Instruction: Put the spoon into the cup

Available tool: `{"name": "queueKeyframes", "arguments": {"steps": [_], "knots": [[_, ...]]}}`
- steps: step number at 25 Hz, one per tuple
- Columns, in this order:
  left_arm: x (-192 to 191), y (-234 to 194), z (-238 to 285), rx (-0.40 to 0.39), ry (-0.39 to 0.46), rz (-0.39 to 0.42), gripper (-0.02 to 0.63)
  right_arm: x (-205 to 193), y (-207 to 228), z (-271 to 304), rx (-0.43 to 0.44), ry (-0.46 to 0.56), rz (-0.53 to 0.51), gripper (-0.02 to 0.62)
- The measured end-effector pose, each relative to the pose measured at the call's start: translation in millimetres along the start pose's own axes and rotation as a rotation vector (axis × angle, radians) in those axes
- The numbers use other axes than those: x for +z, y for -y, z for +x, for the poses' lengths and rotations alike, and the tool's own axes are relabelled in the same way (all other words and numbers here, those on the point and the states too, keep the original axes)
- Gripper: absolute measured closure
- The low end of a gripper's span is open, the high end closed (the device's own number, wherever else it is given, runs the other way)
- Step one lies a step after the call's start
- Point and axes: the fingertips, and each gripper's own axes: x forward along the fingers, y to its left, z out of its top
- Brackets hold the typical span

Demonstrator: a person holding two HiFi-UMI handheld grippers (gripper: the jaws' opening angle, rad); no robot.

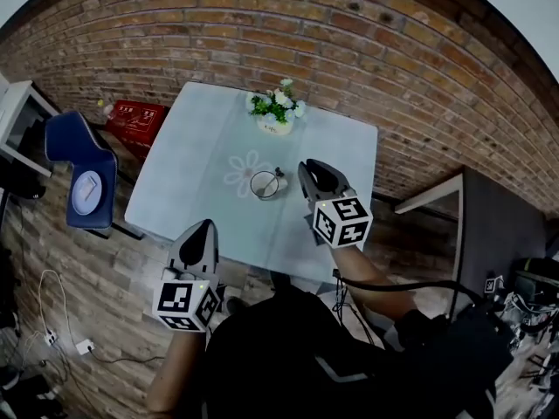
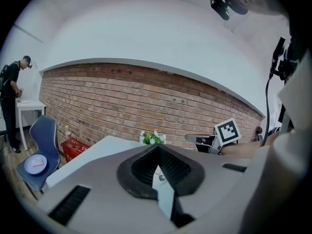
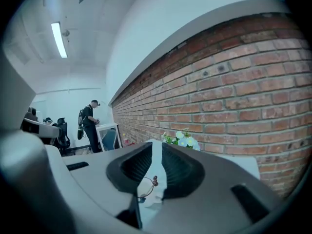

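A clear glass cup point(image 1: 264, 185) stands on the pale table point(image 1: 196, 160), on a flower-shaped mat. The spoon point(image 1: 279, 175) rests in the cup, its beaded handle leaning over the rim to the right. My right gripper point(image 1: 307, 171) hovers just right of the cup, open, with nothing between its fingers. In the right gripper view the spoon's handle point(image 3: 151, 181) shows through the gap of that gripper point(image 3: 157, 149). My left gripper point(image 1: 203, 230) is over the table's near edge, away from the cup, its tips together and holding nothing point(image 2: 157, 149).
A white pot of flowers point(image 1: 276, 112) sits at the table's far side against the brick wall. A blue chair point(image 1: 80, 173) with a white plate and a red box point(image 1: 135, 120) stand left of the table, a dark cabinet point(image 1: 498, 225) right. A person point(image 3: 90, 126) stands far off.
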Motion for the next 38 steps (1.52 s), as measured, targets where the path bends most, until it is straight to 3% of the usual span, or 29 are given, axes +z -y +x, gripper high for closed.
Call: {"name": "queueKeyframes", "arguments": {"steps": [12,16,26,34,38], "knots": [[31,28,7,-0.148,0.052,0.025,0.598,50,-10,-83,-0.038,0.079,-0.023,0.558],[40,28,0,-0.141,0.086,0.038,0.598,59,-15,-105,-0.089,0.077,-0.081,0.561],[47,32,-8,-0.175,0.097,0.047,0.598,76,-25,-139,-0.160,0.133,-0.057,0.577],[54,33,-17,-0.184,0.131,0.089,0.598,80,-29,-147,-0.161,0.150,-0.045,0.577],[52,30,-18,-0.156,0.119,0.047,0.600,81,-28,-148,-0.163,0.157,-0.040,0.577]]}}
